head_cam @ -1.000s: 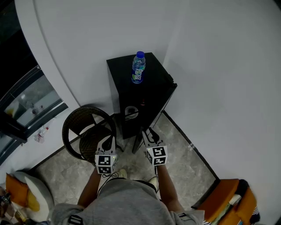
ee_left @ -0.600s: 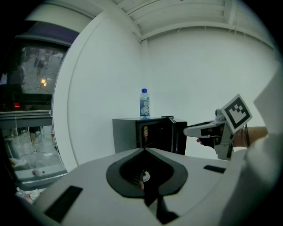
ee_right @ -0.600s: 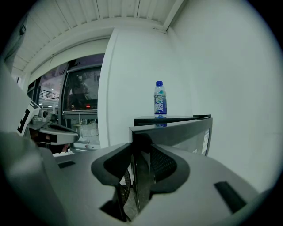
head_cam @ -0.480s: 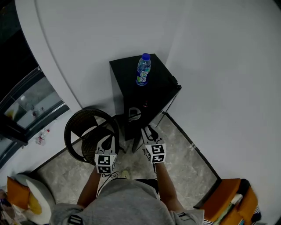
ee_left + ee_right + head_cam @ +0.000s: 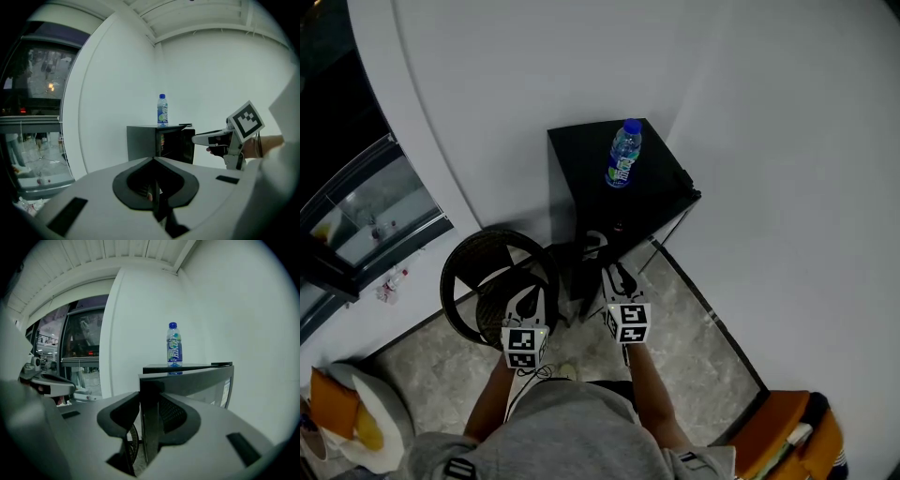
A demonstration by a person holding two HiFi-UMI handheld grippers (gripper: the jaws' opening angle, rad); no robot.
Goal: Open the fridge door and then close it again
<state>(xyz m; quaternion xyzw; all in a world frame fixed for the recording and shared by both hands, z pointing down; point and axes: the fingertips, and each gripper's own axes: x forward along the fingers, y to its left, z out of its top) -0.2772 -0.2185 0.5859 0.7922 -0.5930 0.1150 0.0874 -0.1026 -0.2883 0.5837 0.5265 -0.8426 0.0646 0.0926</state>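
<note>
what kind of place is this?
Probably a lounge or guest-room corner, not a kitchen. A black mini fridge with a bottle on top stands in the corner. A round wicker chair sits beside it on a stone-tiled floor, near a large window.

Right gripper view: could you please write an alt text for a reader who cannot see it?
The right gripper clamps the edge of the black fridge door, its jaws just tightened. A water bottle stands on the fridge top; the left gripper shows at left.
</note>
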